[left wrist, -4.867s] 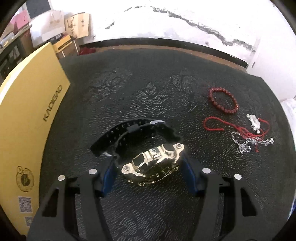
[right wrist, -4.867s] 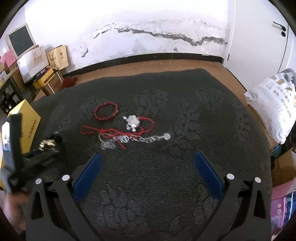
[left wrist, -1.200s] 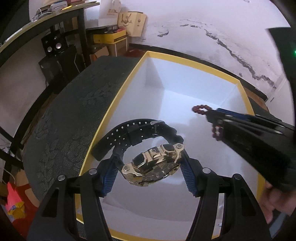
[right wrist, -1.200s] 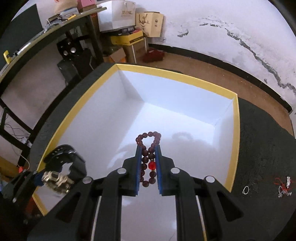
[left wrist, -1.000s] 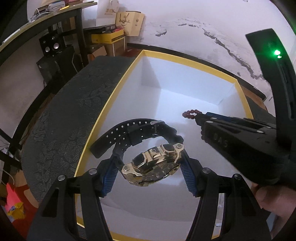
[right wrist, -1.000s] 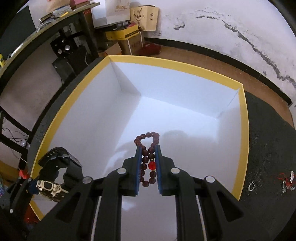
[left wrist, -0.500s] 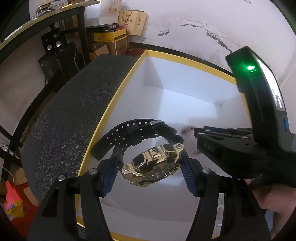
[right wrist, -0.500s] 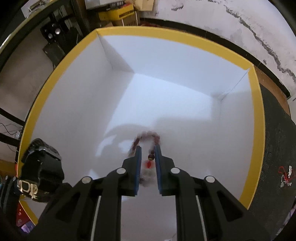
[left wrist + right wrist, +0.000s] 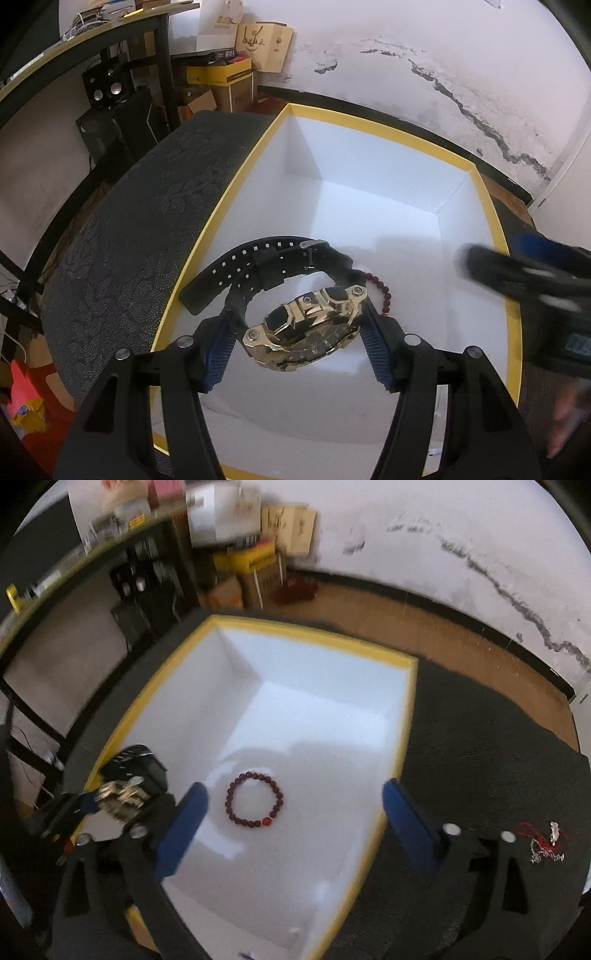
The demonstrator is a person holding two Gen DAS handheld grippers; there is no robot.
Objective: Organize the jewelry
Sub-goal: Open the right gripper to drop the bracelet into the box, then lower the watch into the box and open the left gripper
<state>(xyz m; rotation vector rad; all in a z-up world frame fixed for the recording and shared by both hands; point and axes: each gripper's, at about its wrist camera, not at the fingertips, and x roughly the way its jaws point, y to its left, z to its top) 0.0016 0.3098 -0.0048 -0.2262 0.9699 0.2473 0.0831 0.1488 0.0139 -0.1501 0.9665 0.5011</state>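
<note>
While my left gripper [image 9: 299,345] has its fingers clamped on the gold watch [image 9: 308,328] over the yellow-rimmed box [image 9: 513,332], I'd worry the loose strap catches the rim if I let go tilted, or the watch lands on the bead bracelet [image 9: 255,799] lying flat on the box floor. Right gripper [image 9: 291,823] has its fingers wide apart, nothing in them. Leftover red-string tangle [image 9: 546,840] sits way right on the dark surface [image 9: 480,753], and it could easily snag.

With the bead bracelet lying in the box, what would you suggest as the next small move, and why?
Probably lower the left gripper and open it to set the watch on the bare white floor of the box, beside the bead bracelet. The watch hangs clamped above the box, while the right gripper is open and empty.
</note>
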